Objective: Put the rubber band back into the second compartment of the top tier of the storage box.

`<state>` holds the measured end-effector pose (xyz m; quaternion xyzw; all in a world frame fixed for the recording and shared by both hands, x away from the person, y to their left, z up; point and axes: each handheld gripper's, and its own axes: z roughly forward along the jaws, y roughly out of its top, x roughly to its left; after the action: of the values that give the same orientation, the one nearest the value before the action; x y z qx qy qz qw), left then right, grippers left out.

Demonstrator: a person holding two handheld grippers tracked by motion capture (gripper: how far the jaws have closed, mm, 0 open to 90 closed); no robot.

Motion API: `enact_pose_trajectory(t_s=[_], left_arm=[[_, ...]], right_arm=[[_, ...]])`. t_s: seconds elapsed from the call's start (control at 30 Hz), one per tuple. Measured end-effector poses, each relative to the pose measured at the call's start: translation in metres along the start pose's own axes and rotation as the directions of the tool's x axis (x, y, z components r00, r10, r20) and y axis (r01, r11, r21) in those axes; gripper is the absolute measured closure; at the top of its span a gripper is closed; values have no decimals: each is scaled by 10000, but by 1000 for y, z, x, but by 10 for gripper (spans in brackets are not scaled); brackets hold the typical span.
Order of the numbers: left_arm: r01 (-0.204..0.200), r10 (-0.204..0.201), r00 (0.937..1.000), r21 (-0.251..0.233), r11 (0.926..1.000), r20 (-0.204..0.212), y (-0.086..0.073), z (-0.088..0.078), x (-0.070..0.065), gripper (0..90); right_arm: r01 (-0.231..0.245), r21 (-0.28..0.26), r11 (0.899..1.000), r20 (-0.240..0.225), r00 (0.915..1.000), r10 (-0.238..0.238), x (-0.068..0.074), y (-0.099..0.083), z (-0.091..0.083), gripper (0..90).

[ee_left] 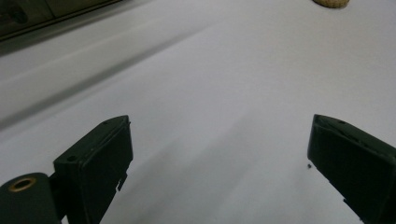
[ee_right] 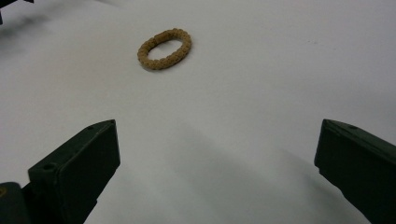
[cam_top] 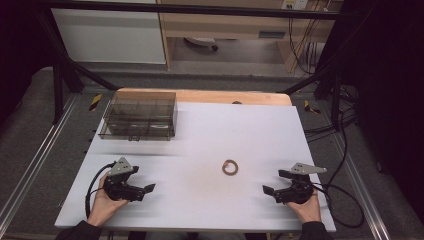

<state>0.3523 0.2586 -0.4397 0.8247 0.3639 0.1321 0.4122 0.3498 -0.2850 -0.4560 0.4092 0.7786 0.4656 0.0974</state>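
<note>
A tan braided ring (cam_top: 230, 167) lies flat on the white table top (cam_top: 210, 135), a little right of centre; in the right gripper view the ring (ee_right: 164, 49) sits ahead of the jaws and to their left. My left gripper (cam_top: 144, 186) rests near the front left, held by a hand, open with nothing between its jaws (ee_left: 219, 158). My right gripper (cam_top: 272, 182) rests near the front right, also open and empty (ee_right: 217, 163). A sliver of the ring (ee_left: 330, 3) shows at the top edge of the left gripper view.
A smoky clear plastic compartment box (cam_top: 138, 121) stands at the table's back left. A wooden strip (cam_top: 225, 96) runs along the far edge. Cables (cam_top: 345, 205) trail off the right side. Black frame posts (cam_top: 57, 85) stand beyond the table.
</note>
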Motion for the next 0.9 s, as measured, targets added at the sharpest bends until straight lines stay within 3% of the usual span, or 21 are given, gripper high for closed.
enact_pose_trajectory(t_s=[0.9], left_arm=[[-345, 335, 9985, 236, 9991, 436, 20, 22, -26, 61]], right_arm=[[105, 61, 9999, 94, 9999, -106, 1, 1, 0, 7]])
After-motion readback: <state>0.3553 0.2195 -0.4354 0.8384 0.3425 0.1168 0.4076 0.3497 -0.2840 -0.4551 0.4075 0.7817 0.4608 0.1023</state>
